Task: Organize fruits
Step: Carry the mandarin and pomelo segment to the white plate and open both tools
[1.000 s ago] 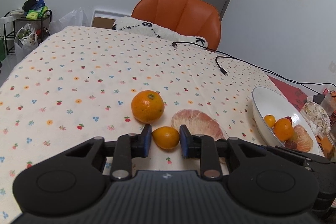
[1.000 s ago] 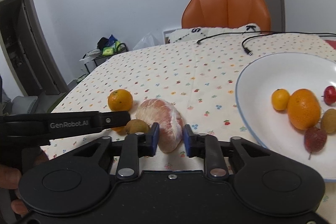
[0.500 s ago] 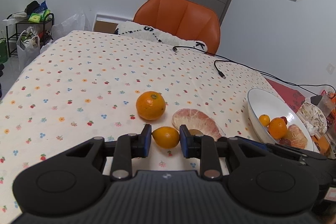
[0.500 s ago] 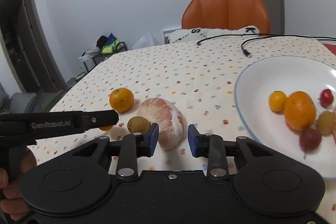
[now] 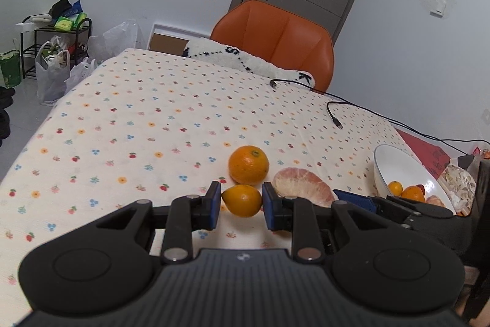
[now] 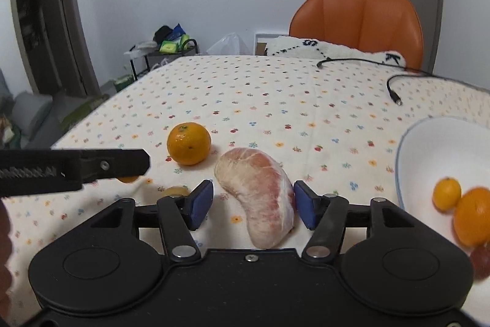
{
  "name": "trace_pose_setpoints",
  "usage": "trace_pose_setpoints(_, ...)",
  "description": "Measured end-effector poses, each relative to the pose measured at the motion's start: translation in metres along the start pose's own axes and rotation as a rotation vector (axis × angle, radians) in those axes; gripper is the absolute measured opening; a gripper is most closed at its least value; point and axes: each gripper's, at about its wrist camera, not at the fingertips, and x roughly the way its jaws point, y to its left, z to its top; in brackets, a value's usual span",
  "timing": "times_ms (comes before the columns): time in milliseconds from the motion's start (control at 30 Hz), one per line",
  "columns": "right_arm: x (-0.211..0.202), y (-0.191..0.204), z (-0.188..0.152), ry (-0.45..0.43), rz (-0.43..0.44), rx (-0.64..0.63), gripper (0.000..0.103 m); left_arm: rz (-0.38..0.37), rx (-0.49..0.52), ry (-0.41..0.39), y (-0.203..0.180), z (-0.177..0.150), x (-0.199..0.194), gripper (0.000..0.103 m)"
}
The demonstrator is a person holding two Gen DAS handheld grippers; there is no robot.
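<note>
Pink peeled pomelo segment (image 6: pixel 260 192) lies lengthwise between the open right tool (image 6: pixel 252 206), while the left tool (image 5: pixel 241 206) grips a small orange fruit (image 5: pixel 242 199).

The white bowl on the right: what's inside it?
The white bowl holds a small orange fruit, a larger orange and a blurred reddish fruit. The rest is cut off by the frame edge.

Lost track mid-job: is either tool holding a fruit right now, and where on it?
Left tool grips the small yellow-orange citrus across its two sides. Right tool is open around the peeled pomelo piece, holding nothing.
</note>
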Motion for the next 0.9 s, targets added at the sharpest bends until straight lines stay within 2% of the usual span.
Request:
trace_pose_setpoints(133, 0.001, -0.002, 0.002, -0.005, -0.021, -0.005, 0.042, 0.001, -0.008, -0.005, 0.003, 0.000, -0.004, 0.027)
trace_pose_setpoints(233, -0.003, -0.004, 0.002, -0.006, -0.012, 0.002, 0.039, -0.001, -0.008, -0.007, 0.003, 0.000, -0.006, 0.027)
trace_pose_setpoints(500, -0.024, -0.008, 0.001, -0.051, -0.006, 0.038, 0.038, -0.008, 0.001, -0.016, -0.001, 0.001, -0.010, 0.027)
trace_pose_setpoints(900, -0.064, -0.038, -0.001, -0.135, -0.031, 0.131, 0.038, -0.046, 0.043, -0.029, -0.031, 0.002, -0.011, 0.027)
